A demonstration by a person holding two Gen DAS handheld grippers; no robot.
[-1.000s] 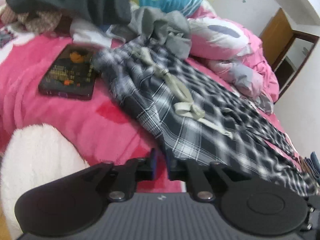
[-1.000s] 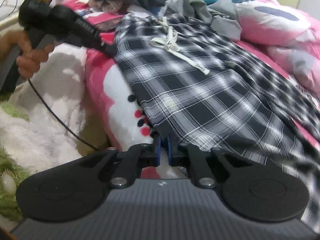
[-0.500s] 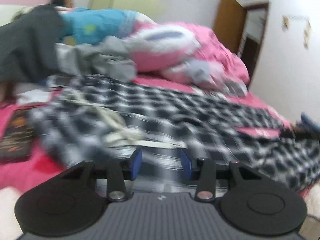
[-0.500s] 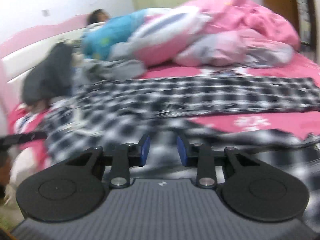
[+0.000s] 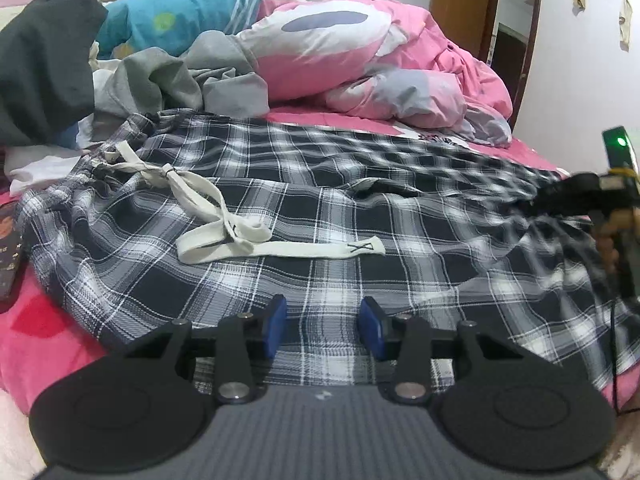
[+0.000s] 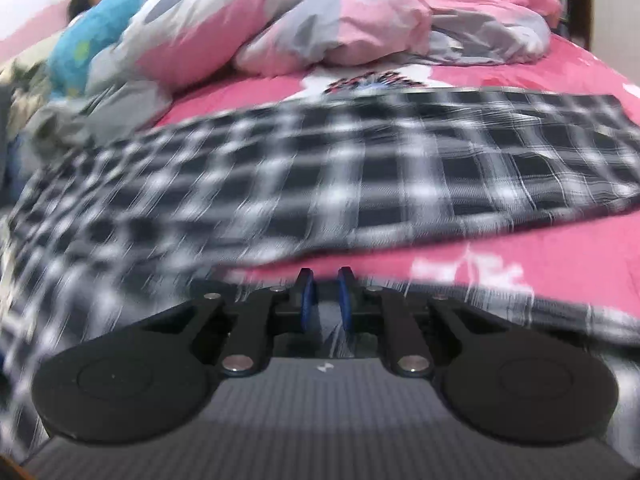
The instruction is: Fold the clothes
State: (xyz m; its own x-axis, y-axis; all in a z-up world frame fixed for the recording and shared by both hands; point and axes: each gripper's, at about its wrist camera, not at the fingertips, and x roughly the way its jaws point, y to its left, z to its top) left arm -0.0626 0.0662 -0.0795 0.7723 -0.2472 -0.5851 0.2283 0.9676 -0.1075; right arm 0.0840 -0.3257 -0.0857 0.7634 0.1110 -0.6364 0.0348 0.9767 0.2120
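plaid trousers (image 5: pixel 320 208) spread flat on bed (image 5: pixel 48 336) | left gripper (image 5: pixel 322 330) fingers spread above near edge | right gripper (image 6: pixel 325 300) fingers narrowly apart, pinch unclear | step: likely grabbing an edge to fold

— What lies in front of the left gripper (image 5: pixel 322 330)?
— Black-and-white plaid trousers (image 5: pixel 320 208) spread flat across the pink bed (image 5: pixel 44 332), the cream drawstring (image 5: pixel 208 216) trailing loose on top.
— Are its blue pads (image 5: pixel 274 330) closed?
— No, spread apart, nothing between them, just above the near edge of the cloth.
— And at the far right?
— The right gripper (image 5: pixel 560 196) at the blurred trouser leg.
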